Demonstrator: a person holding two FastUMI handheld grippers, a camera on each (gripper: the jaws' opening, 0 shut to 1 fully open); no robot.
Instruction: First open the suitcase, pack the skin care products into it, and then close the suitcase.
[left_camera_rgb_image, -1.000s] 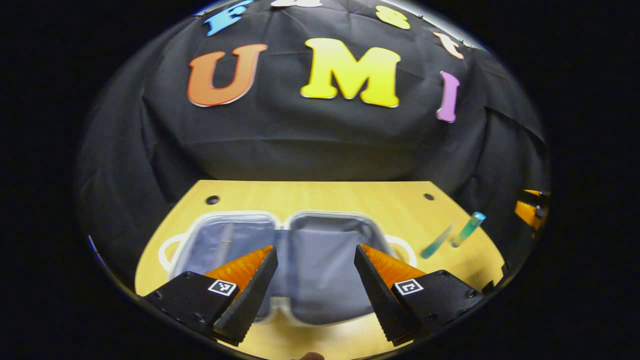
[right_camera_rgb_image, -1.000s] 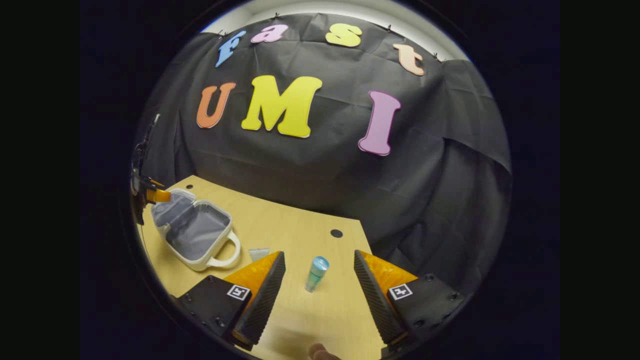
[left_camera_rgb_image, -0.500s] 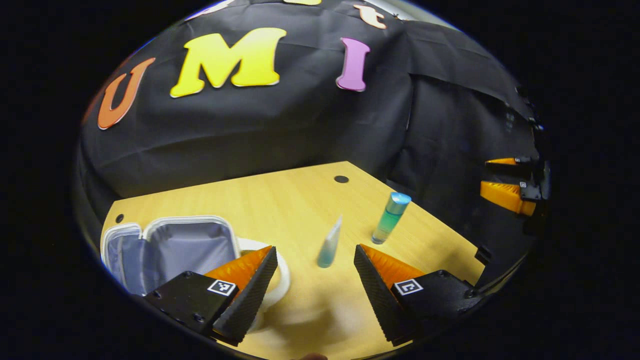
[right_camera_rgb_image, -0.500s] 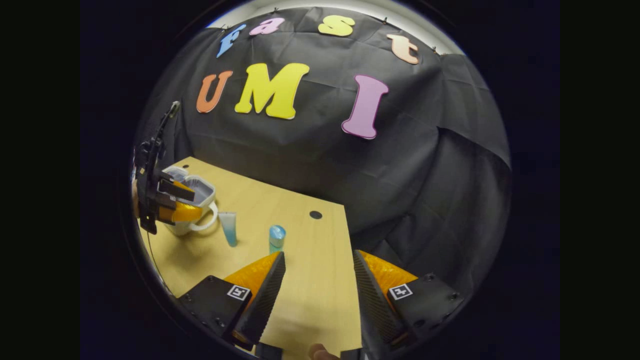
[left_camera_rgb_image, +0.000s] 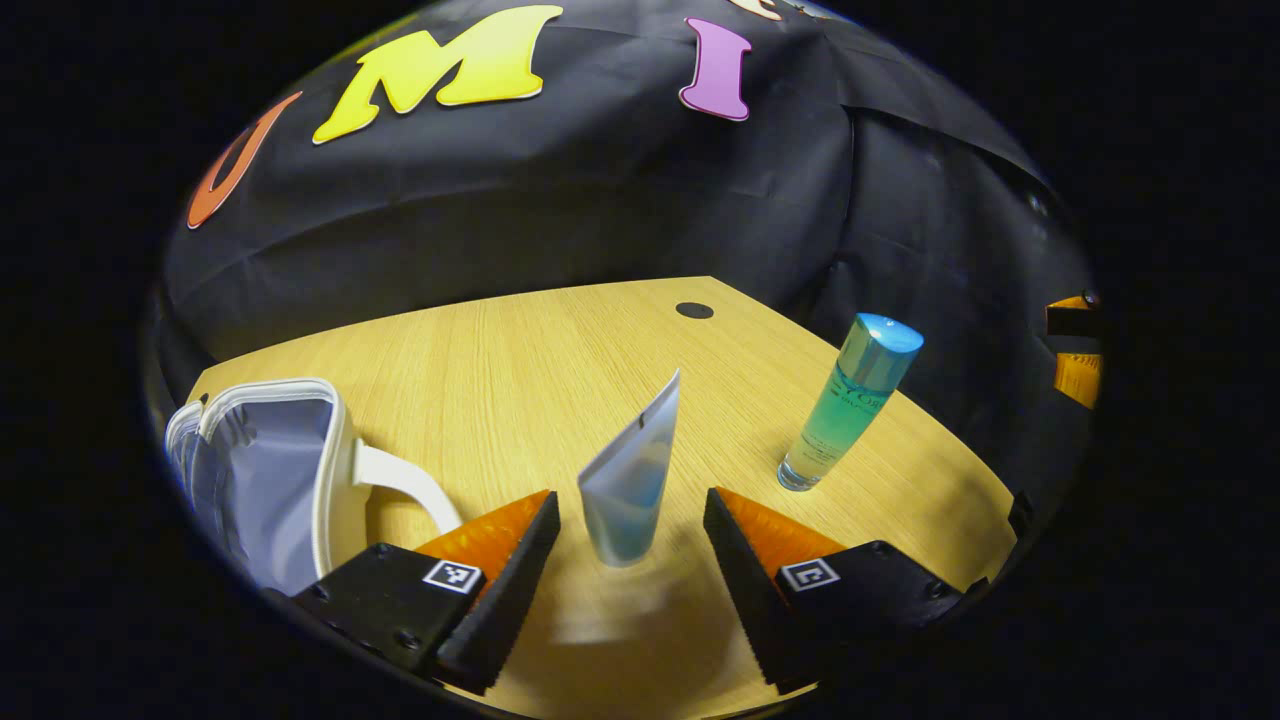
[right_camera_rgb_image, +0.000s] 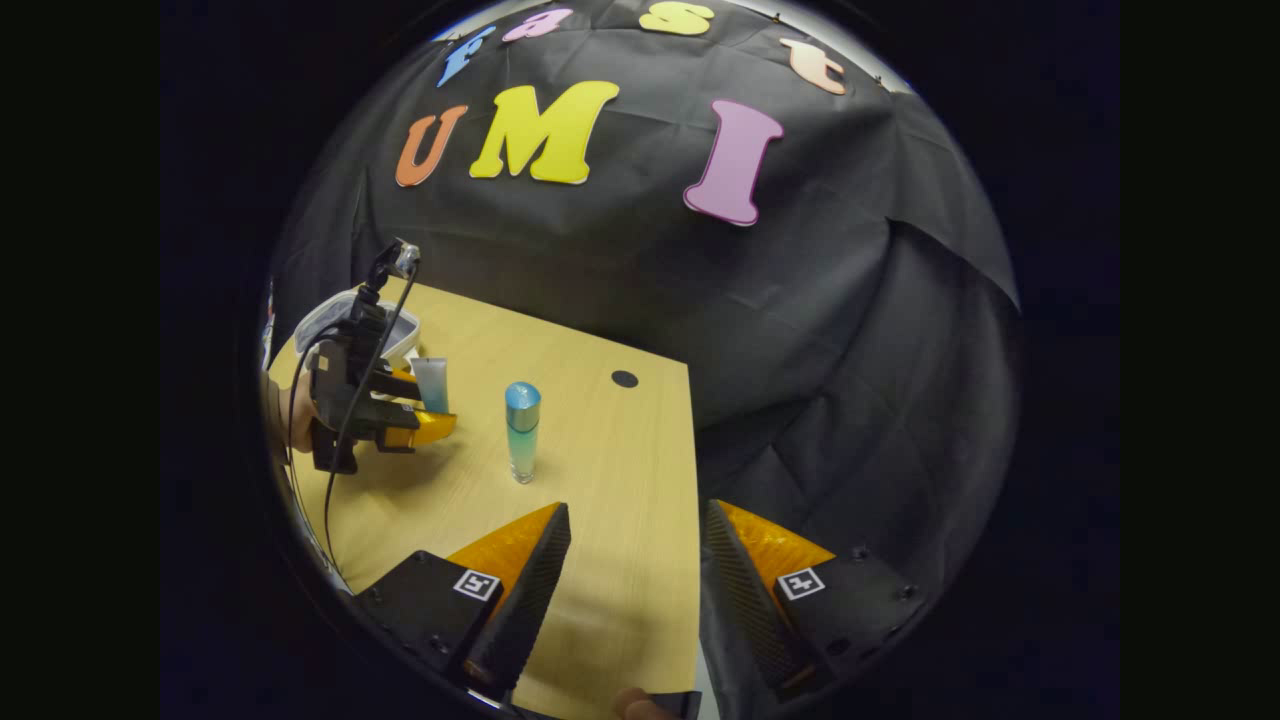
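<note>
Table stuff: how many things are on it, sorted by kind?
Suitcase, lying open: 1
Tube, standing upright: 1
Bottle, standing upright: 1
Total: 3 things on the table

Bare table (left_camera_rgb_image: 520, 350) beyond tube (left_camera_rgb_image: 628, 480)

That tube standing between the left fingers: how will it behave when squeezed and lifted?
The tube stands on its cap with a flat crimped top, so it probably tips easily if nudged. Its body looks soft and will likely dent under the open left gripper. Probably light.
</note>
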